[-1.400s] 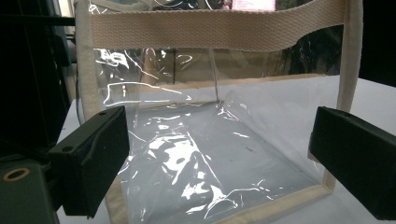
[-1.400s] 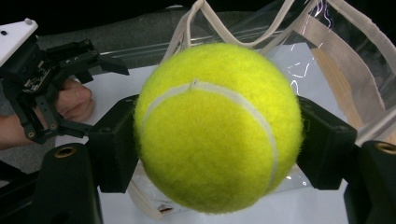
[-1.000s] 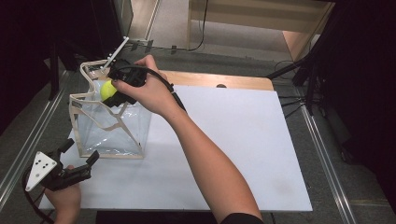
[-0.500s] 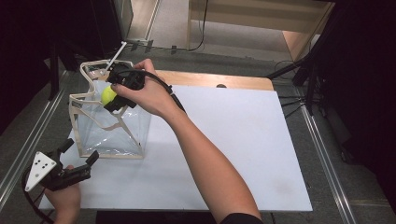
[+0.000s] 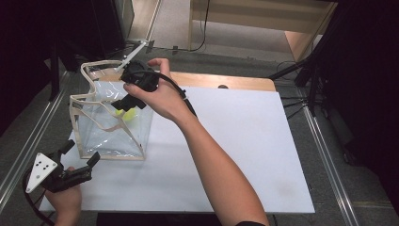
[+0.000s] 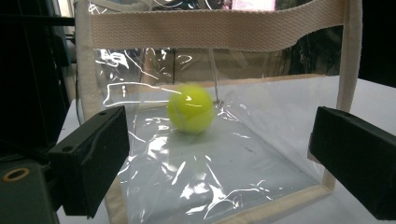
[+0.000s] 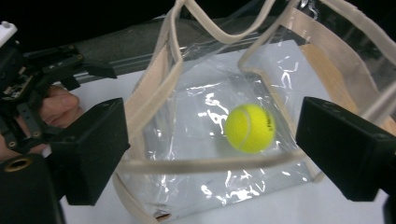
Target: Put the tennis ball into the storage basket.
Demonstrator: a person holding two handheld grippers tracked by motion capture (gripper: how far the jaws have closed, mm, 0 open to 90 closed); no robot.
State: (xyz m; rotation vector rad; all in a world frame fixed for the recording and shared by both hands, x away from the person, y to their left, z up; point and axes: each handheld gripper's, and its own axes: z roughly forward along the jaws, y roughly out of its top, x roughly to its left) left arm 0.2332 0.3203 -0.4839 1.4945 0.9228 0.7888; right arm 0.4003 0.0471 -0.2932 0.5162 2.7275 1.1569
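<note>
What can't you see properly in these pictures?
- Yellow tennis ball: blurred in the left gripper view; whether it rests on the bag's floor is unclear.
- Its printed lettering: too small to read in the right gripper view.
- Clear plastic bag with beige straps: the hand and right gripper cover its opening from above.

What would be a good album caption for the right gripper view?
Open black jaws look down on a yellow tennis ball lying inside a clear tote bag on the white table.

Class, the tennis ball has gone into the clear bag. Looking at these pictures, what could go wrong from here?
1. The tennis ball looks blurred, perhaps not settled; it might roll and nudge the soft clear bag.
2. The right tongs, jaws just opened with nothing between them, hang among the bag's straps and could snag one when lifted.
</note>
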